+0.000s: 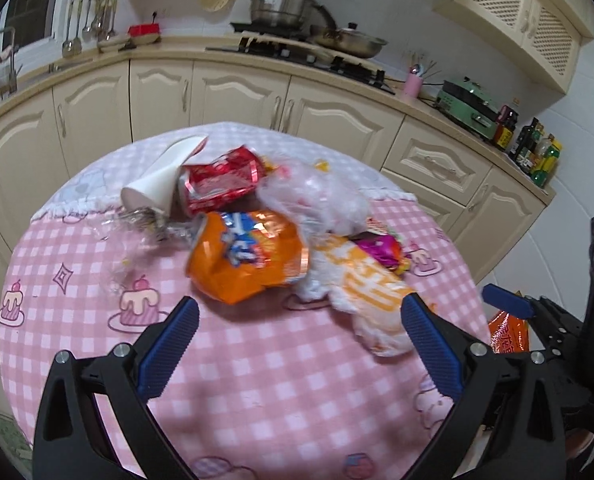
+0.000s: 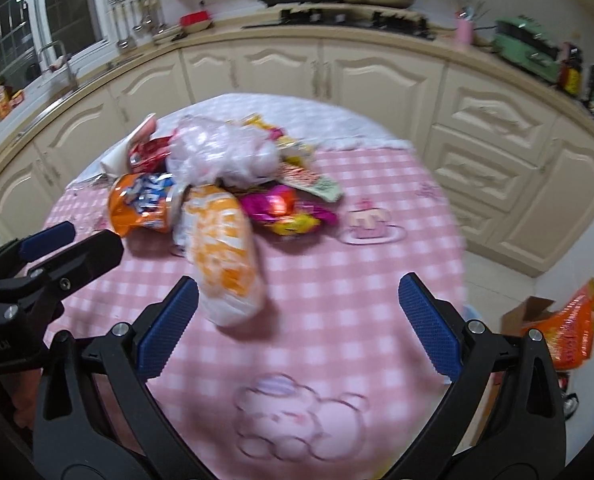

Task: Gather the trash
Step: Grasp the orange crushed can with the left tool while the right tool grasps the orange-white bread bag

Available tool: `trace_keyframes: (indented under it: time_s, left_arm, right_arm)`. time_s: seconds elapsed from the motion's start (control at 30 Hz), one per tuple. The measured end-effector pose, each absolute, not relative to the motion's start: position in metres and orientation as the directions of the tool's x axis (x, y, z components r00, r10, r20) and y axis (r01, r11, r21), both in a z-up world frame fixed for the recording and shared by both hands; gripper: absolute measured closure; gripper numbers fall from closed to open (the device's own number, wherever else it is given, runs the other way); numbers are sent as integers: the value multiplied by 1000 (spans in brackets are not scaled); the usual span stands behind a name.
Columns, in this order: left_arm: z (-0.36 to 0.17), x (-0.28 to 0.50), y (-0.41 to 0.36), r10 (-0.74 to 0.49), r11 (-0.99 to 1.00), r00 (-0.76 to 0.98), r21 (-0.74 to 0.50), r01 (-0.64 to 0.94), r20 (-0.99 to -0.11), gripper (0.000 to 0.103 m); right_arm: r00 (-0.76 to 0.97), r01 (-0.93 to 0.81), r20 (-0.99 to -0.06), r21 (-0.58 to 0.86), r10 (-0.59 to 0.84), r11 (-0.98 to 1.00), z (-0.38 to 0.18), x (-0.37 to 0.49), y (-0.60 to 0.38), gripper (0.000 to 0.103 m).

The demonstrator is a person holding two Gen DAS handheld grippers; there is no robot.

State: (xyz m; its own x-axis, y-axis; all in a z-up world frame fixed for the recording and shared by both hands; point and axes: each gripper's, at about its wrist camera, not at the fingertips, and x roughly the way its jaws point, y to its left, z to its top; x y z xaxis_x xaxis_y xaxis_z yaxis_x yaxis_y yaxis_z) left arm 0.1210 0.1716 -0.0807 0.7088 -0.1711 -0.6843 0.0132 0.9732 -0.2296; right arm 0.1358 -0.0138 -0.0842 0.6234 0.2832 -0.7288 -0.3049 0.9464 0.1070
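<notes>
Left wrist view: the left tool (image 1: 299,320) hangs with its blue-padded jaws wide apart and empty above the round table in a pink checked cloth (image 1: 257,380), just short of the trash heap. The crumpled orange foil snack bag (image 1: 249,260) lies nearest, touching the white-and-orange plastic wrapper (image 1: 377,300); behind sit a tipped white paper cup (image 1: 165,176), a crushed red wrapper (image 1: 221,180) and a clear crumpled plastic bag (image 1: 321,200). The slick, overlapping wrappers could slip or drag neighbours off the table if pinched shallowly. Right wrist view: the right tool (image 2: 297,308) is likewise spread and empty, close to the white-and-orange wrapper, with a magenta foil wrapper (image 2: 281,204) beyond. The left tool crowds in beside the heap, so the two could collide.
</notes>
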Motion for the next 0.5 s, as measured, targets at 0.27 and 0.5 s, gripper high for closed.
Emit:
trace_keyframes:
  time_s: [0.27,0.5]
  left_arm:
    - [-94,134,203,-180,962,684,-271,-28,-707,4]
    - [-102,149,211,-200,950,656,-308,-52,-728,4]
  right_arm:
    - [549,-355,-760,164,347,920,-102,162,18,20]
    - [484,-393,-768,238,419,888,-108,167,23,60]
